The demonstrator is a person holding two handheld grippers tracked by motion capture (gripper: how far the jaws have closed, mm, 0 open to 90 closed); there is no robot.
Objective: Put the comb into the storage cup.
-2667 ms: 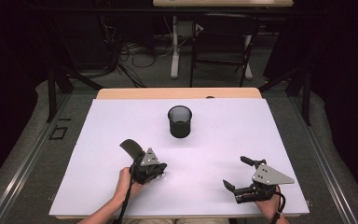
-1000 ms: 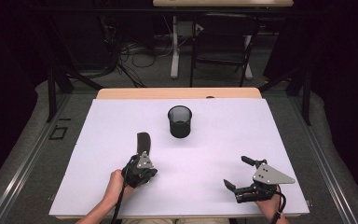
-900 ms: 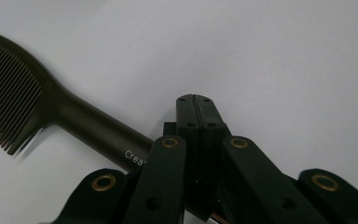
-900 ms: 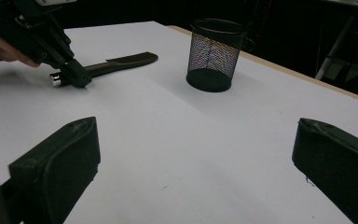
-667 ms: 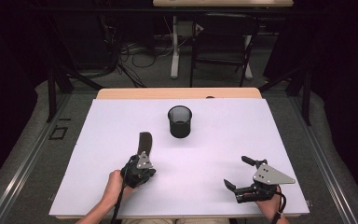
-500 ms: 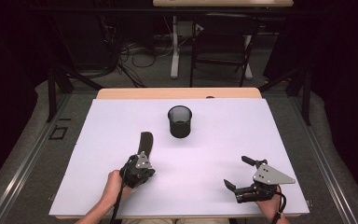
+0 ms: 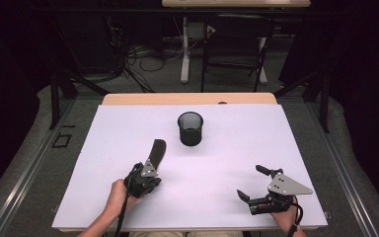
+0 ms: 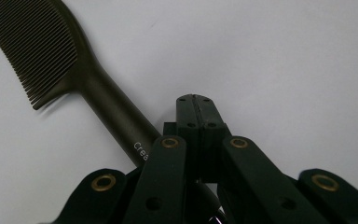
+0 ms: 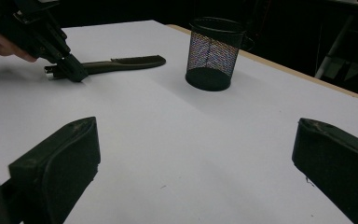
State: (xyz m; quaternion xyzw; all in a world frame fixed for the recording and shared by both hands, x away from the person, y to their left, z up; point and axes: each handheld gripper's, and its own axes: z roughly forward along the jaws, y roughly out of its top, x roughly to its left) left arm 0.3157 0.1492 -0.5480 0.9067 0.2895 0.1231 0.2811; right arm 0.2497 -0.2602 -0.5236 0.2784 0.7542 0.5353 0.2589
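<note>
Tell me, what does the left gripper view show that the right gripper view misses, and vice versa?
Left gripper view: the dark plastic comb's fine teeth, white lettering on its handle, and the left hand-held gripper with its jaws pressed together beside the handle. Right gripper view: a black wire-mesh cup and the right hand-held gripper, jaws wide apart. Both: the comb lying on the white table.
</note>
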